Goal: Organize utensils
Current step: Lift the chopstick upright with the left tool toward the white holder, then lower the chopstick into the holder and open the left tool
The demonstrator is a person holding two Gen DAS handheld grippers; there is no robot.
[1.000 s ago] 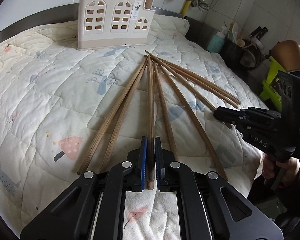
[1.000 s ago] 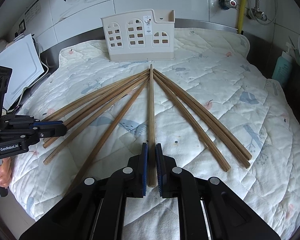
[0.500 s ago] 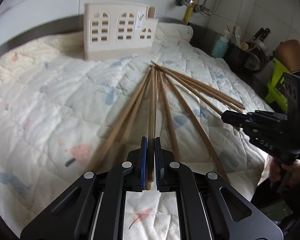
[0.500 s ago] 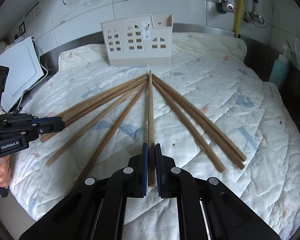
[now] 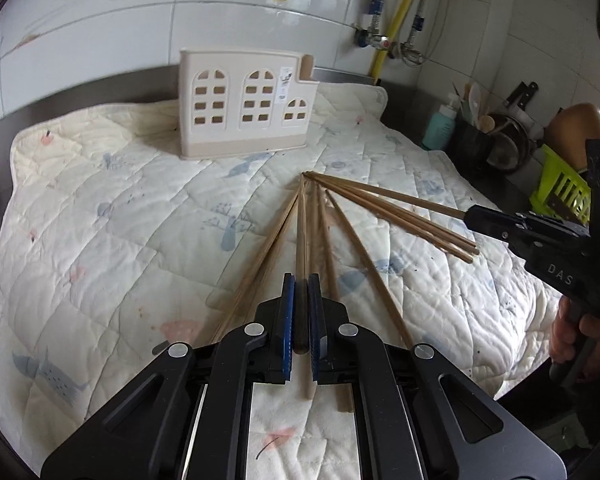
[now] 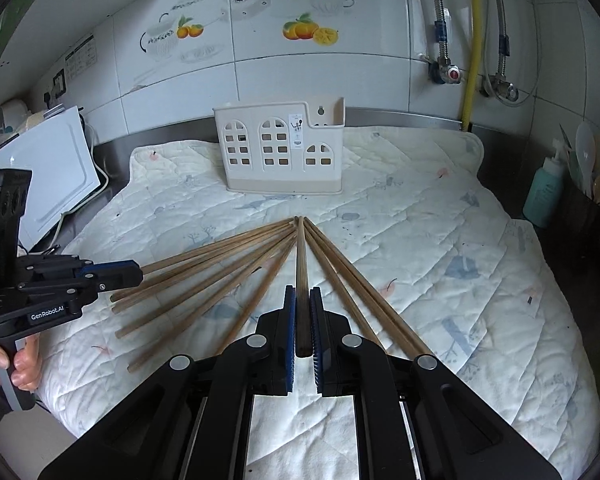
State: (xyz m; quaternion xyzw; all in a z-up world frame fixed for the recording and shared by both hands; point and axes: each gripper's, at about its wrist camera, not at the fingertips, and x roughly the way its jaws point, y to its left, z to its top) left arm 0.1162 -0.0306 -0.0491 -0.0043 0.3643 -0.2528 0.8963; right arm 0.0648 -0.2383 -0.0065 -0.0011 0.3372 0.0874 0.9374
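Note:
Several long wooden chopsticks (image 5: 384, 208) lie fanned on a quilted mat, tips meeting in front of a cream utensil holder (image 5: 246, 110) with arched windows, also in the right wrist view (image 6: 284, 152). My left gripper (image 5: 301, 280) is shut on one chopstick (image 5: 301, 240), raised off the mat. My right gripper (image 6: 302, 292) is shut on another chopstick (image 6: 301, 256), also raised. Each gripper shows in the other's view: the right one (image 5: 476, 214) and the left one (image 6: 134, 272).
The quilted mat (image 6: 440, 240) covers a steel counter against a tiled wall. A white appliance (image 6: 48, 168) stands at the left. A teal bottle (image 6: 546, 192), utensil pot (image 5: 474, 144) and green rack (image 5: 564, 192) stand at the right.
Both grippers have risen and tilted up, each lifting its chopstick's near end off the mat. The holder and wall now sit lower in both views.

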